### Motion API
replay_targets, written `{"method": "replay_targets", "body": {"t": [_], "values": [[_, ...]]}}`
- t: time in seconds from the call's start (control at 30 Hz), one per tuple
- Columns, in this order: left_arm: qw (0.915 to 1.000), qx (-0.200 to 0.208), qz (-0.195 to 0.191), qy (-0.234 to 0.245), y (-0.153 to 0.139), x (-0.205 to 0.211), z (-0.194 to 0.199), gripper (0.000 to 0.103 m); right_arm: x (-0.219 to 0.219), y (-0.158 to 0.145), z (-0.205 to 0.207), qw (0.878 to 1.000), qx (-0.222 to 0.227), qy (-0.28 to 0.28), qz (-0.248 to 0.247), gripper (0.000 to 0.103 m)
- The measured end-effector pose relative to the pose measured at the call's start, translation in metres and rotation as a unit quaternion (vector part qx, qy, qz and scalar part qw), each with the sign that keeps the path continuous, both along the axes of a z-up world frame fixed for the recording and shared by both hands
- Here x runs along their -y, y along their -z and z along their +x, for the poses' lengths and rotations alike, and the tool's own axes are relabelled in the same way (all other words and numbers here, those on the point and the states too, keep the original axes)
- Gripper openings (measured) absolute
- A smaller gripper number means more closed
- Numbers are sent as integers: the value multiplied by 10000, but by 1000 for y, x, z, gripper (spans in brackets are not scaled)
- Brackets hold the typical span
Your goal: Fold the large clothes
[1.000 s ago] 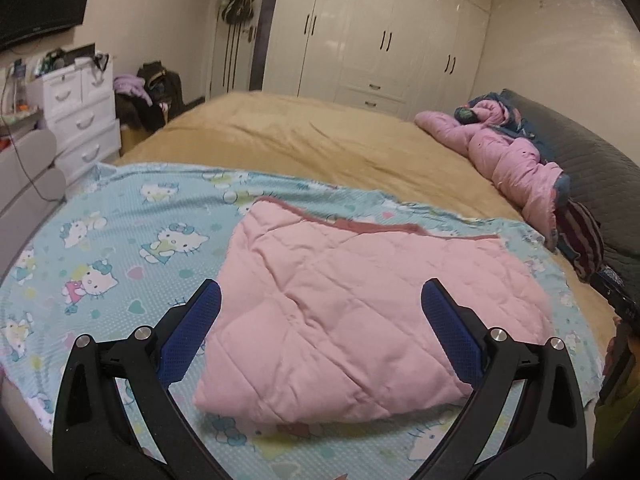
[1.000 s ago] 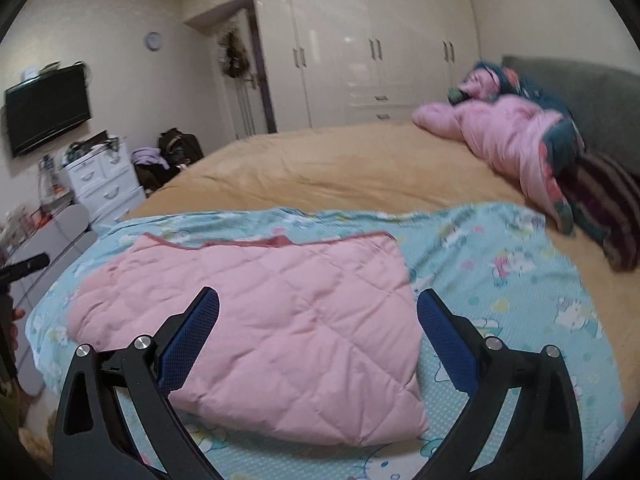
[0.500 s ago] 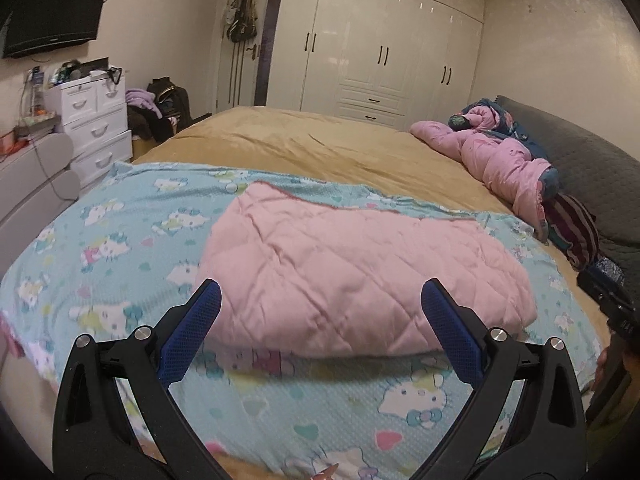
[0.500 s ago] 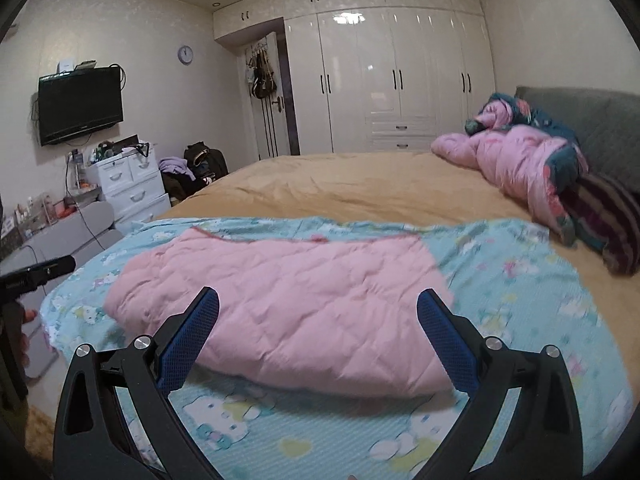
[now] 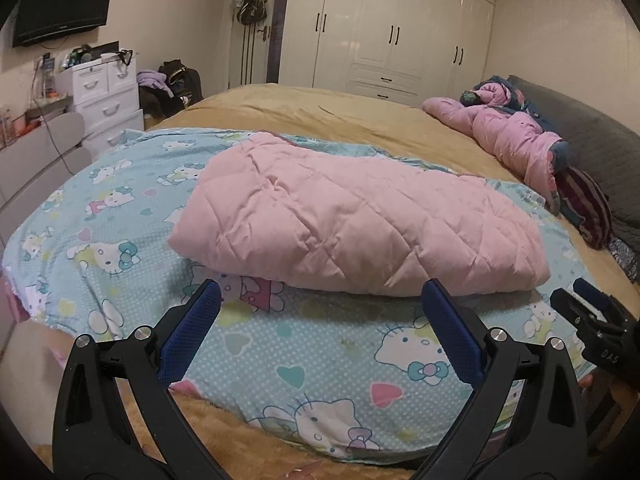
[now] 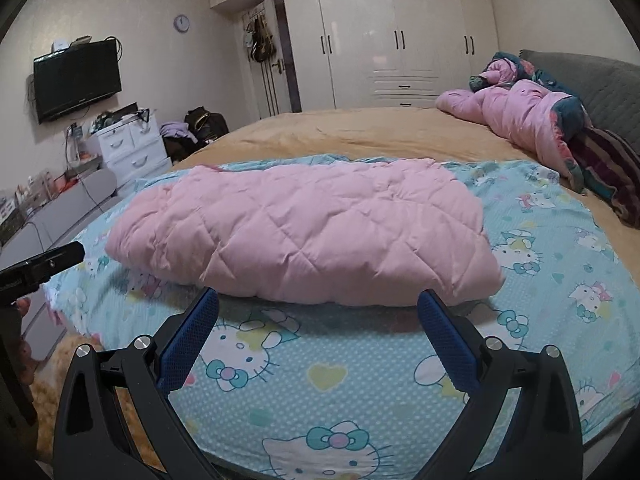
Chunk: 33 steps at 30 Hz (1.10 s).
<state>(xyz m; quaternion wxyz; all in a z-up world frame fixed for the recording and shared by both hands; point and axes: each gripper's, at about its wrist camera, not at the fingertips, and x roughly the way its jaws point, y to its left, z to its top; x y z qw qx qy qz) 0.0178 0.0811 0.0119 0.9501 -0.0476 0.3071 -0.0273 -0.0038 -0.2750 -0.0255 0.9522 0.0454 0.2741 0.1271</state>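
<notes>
A folded pink quilted garment (image 5: 352, 220) lies on a light-blue cartoon-cat sheet (image 5: 320, 360) at the near end of the bed; it also shows in the right wrist view (image 6: 304, 232) on the same sheet (image 6: 360, 380). My left gripper (image 5: 320, 300) is open and empty, held back from the garment's near edge above the sheet. My right gripper (image 6: 318, 308) is open and empty, also just short of the near edge. Each gripper shows at the edge of the other's view: the right one (image 5: 592, 320), the left one (image 6: 40, 264).
The bed has a tan cover (image 5: 340, 116). A pink padded jacket (image 5: 508, 136) and striped cloth (image 5: 588, 208) lie by the grey headboard (image 5: 592, 140). White drawers (image 5: 108, 96), a wall TV (image 6: 76, 78) and white wardrobes (image 6: 400, 36) stand around the room.
Both grippers have pulled back and dropped lower from over the garment to the bed's near edge; more of the sheet now shows in front. The garment lies as it was.
</notes>
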Motion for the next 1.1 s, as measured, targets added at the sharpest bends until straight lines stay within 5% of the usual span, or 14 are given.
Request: {"method": "replay_targets", "body": {"t": [1.1], "values": [[10000,-13,60,-74,-2,0,-5,94,-3,2,3,9999,-90,-72,40,99]]}}
